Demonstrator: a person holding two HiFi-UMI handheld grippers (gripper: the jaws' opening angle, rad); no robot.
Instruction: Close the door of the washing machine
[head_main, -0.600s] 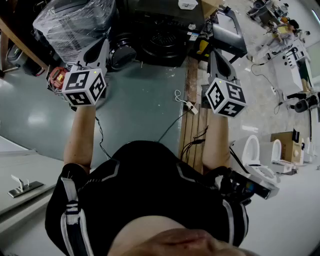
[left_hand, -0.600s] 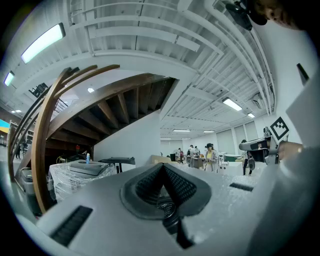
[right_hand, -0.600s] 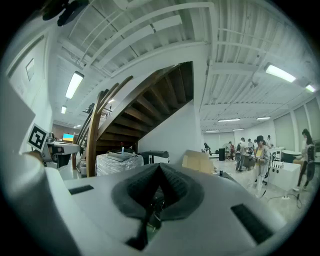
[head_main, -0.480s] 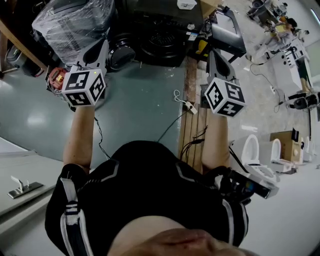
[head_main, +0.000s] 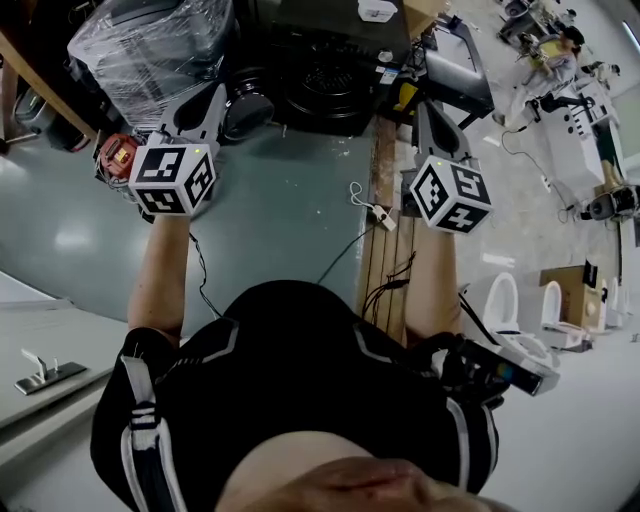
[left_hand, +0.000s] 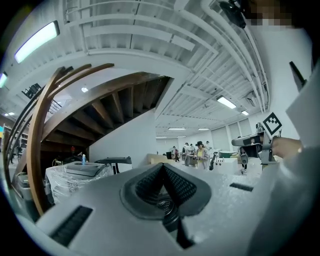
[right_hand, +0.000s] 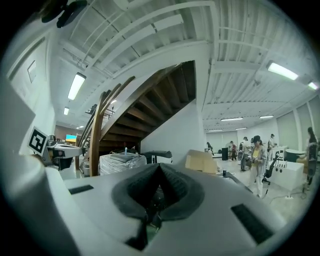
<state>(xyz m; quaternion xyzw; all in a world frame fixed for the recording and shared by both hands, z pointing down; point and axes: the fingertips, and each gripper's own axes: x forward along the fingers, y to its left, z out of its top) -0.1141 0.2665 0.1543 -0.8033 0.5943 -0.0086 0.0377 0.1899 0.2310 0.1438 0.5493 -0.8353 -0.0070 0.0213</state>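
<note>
In the head view a black washing machine (head_main: 330, 70) stands on the floor ahead, its round drum opening facing me. Its dark round door (head_main: 245, 112) hangs open to the left of that opening. My left gripper (head_main: 213, 98) is held level, just left of the door and apart from it, jaws shut and empty. My right gripper (head_main: 432, 108) is level to the right of the machine, with its pads together on nothing. From the left gripper view (left_hand: 162, 170) and the right gripper view (right_hand: 159, 172) I see only the closed pads and the hall beyond.
A plastic-wrapped appliance (head_main: 150, 45) stands left of the washing machine. A wooden plank strip (head_main: 385, 230) with a cable and power strip (head_main: 378, 212) runs along the floor. White toilets (head_main: 515, 310) sit at the right. People (right_hand: 257, 155) stand far off in the hall.
My left gripper has edged slightly to the right, toward the door. The right gripper and the door have not visibly moved.
</note>
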